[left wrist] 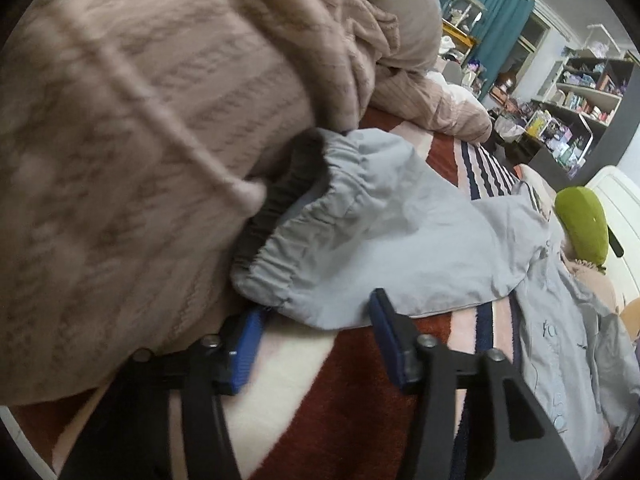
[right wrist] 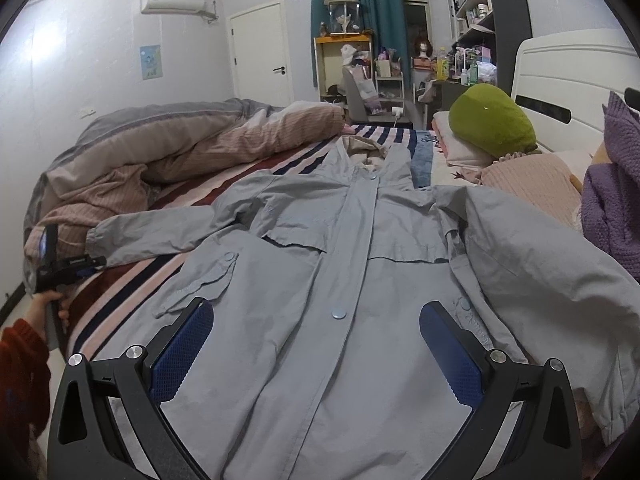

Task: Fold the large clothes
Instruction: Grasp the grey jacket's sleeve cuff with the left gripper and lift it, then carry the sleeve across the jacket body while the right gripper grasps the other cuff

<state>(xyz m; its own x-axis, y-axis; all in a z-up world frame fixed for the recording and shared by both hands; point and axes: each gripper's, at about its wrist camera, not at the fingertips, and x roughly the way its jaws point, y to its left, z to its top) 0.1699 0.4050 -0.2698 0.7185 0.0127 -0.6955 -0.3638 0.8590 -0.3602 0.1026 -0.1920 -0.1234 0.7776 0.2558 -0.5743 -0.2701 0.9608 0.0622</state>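
2 grippers gape wide over your grey jacket (right wrist: 340, 264): left gripper (left wrist: 316, 320) at its sleeve cuff (left wrist: 296, 236), right gripper (right wrist: 316, 332) above its hem.

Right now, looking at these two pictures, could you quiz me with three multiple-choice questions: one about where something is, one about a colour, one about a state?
1. Where does the grey jacket lie?
A. Spread on the striped blanket
B. Hung on the door
C. On the floor

2. What colour is the round cushion near the headboard?
A. Red
B. Green
C. White

3. How does the left gripper stand at the sleeve cuff?
A. Shut on the cuff
B. Open, fingers either side of the sleeve's edge
C. Out of sight

Answers:
1 A, the jacket lies front up, sleeves out, on the bed.
2 B, it is plainly green in both views.
3 B, the left wrist view shows a wide gap between the blue pads, nothing clamped.
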